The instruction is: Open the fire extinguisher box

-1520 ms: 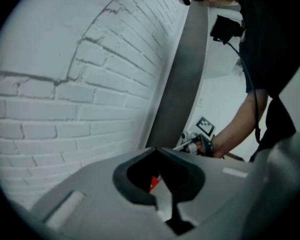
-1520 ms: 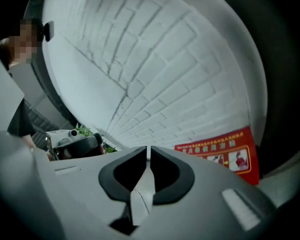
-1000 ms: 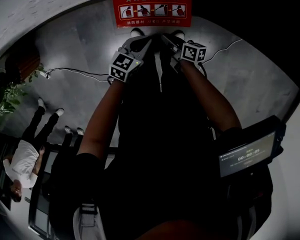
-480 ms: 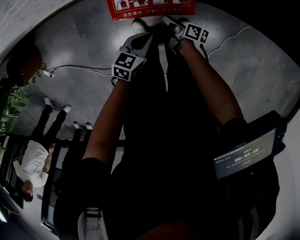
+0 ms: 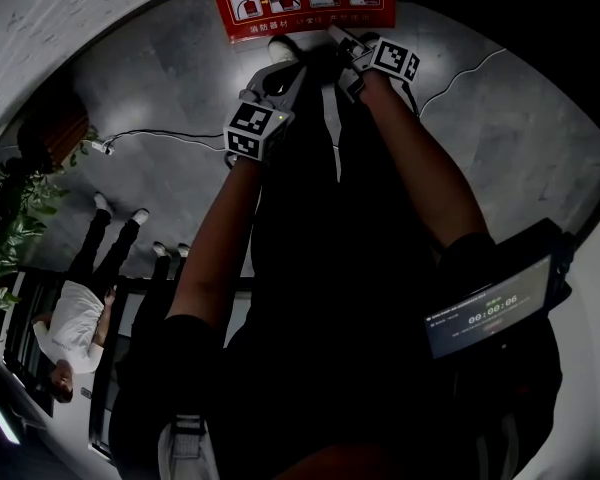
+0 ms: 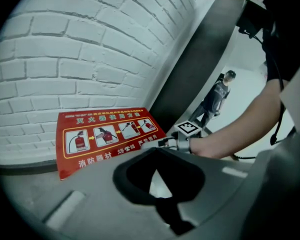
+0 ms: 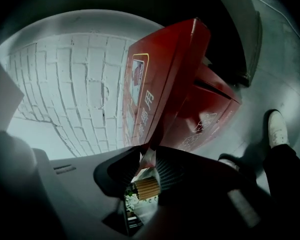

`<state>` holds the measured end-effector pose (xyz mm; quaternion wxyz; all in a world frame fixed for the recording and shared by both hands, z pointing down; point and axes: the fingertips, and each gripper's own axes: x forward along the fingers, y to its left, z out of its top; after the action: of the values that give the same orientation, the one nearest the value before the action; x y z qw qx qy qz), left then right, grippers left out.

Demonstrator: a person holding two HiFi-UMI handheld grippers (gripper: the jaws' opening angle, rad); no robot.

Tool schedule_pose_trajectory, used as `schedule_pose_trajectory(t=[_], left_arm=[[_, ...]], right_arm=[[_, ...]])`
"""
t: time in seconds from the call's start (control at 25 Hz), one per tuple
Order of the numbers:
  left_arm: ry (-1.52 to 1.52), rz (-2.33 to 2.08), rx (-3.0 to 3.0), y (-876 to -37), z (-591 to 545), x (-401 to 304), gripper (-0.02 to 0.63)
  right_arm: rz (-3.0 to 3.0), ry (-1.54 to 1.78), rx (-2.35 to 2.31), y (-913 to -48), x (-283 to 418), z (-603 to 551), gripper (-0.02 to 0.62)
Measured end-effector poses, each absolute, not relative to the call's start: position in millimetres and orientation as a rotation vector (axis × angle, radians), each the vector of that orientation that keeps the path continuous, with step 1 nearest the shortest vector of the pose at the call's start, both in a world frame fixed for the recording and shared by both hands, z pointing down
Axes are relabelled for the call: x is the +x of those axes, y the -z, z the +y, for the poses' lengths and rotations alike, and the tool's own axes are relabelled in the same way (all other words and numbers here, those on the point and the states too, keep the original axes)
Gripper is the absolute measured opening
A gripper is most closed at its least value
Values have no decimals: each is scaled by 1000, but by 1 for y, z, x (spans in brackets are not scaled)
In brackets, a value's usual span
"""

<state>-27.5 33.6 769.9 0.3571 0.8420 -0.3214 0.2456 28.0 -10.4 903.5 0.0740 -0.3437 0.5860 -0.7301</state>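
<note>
Your two grippers have crept a little higher toward the red box since a second ago, and the timer on your screen (image 5: 490, 313) has ticked from 00:00:05 to 00:00:06. You have your right gripper (image 5: 338, 36) clenched on the near edge of the lid (image 7: 165, 69) of the fire extinguisher box (image 7: 210, 109), which stands on the grey floor against the white brick wall (image 6: 90, 49). The lid is tilted up off the body. Your left gripper (image 5: 280, 68) sits just beside it with its jaws slightly apart and nothing between them. The label (image 6: 105, 136) on the lid carries yellow Chinese writing. You can read 灭火器使用方法 along the top and 消防器材 at the lower left, with four arrow-linked pictures of an extinguisher between them. White characters on the front of the box are too blurred to read. A person (image 5: 70, 308) stands well apart at your left.
</note>
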Motion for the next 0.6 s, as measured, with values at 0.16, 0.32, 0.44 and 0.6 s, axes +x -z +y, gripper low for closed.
schedule_pose_trajectory(t=[0.16, 0.32, 0.44, 0.6], left_arm=[[-638, -824, 2182, -764, 30, -29, -2], [-615, -824, 2209, -737, 23, -30, -2], [-607, -827, 2228, -726, 21, -30, -2], [-612, -832, 2253, -727, 18, -30, -2]], right_arm=[[1772, 2158, -1042, -885, 29, -12, 96], [1847, 2090, -1010, -836, 30, -14, 91], [1920, 2025, -977, -807, 29, -15, 89], [1986, 1951, -945, -789, 29, -22, 86]])
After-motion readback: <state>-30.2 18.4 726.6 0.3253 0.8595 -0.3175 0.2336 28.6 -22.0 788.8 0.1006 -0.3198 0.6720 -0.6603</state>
